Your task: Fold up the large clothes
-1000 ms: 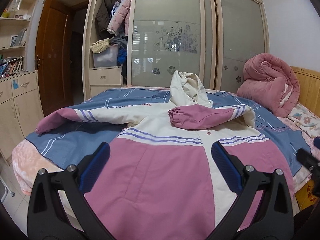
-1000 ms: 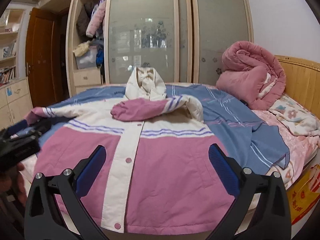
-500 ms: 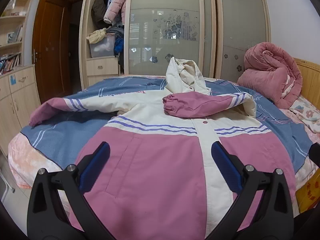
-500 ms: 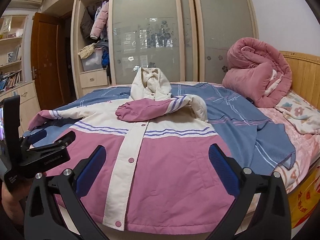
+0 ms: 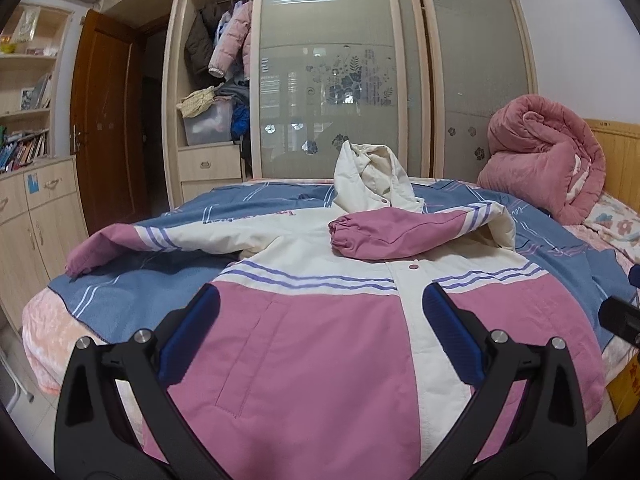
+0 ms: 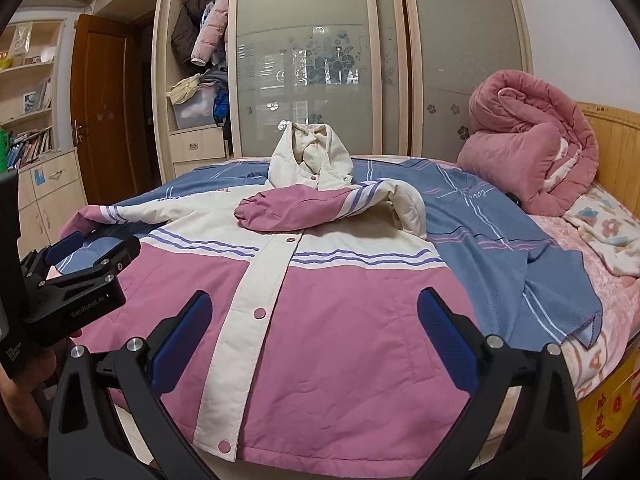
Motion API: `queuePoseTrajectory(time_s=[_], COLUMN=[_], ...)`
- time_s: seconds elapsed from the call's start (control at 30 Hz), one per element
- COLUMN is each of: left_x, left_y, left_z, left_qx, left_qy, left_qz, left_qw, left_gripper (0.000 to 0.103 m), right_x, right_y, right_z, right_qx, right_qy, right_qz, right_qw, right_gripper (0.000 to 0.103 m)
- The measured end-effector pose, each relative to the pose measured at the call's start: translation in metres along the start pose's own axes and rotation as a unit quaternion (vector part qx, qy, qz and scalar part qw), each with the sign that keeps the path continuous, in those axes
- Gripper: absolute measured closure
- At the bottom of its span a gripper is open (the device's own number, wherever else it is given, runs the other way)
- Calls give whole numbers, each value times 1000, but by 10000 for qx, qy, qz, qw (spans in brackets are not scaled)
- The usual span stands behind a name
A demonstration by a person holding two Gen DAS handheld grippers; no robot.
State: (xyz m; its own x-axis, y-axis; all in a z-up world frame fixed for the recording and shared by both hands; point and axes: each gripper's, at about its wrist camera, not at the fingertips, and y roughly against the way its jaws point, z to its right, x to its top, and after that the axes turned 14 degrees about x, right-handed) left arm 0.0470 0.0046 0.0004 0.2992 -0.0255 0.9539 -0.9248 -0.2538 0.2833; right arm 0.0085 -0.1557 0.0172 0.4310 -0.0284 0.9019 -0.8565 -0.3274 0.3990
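Pink-and-cream hooded jacket (image 5: 320, 344) flat on bed (image 6: 592, 280), one sleeve (image 6: 304, 210) folded across chest. Left claw (image 5: 320, 334) and right claw (image 6: 314, 336) both wide open, empty, above hem.

Jacket (image 6: 320, 320): matt padded cloth, lightly creased. Blanket (image 6: 500, 232): soft fleece. Headboard (image 6: 616, 148): pale wood. Wardrobe doors (image 5: 328, 80): frosted glass. Left gripper (image 5: 320, 336): matt black plastic.

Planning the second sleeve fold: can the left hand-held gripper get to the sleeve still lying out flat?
Probably yes. The left hand-held gripper is open and empty over the jacket; the flat sleeve lies uncovered on the blue blanket to its left, nothing between.
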Motion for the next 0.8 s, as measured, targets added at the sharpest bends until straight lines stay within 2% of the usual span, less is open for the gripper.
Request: queuePoseTrajectory(time_s=[0.13, 0.37, 0.8], left_x=[-2, -3, -4], left_y=[-2, -10, -12], left_z=[8, 10, 1], left_qx=[-25, -10, -61], left_qy=[-117, -26, 144], left_qz=[-34, -187, -331], left_qw=[9999, 9998, 9993], left_gripper=[2, 2, 2], right_x=[1, 0, 0], right_y=[0, 1, -1], right_z=[5, 8, 4], right_qx=[83, 161, 19], right_qy=[-61, -101, -33], right_qz=[10, -8, -37], right_qw=[9999, 9998, 10000], right_gripper=[1, 1, 1])
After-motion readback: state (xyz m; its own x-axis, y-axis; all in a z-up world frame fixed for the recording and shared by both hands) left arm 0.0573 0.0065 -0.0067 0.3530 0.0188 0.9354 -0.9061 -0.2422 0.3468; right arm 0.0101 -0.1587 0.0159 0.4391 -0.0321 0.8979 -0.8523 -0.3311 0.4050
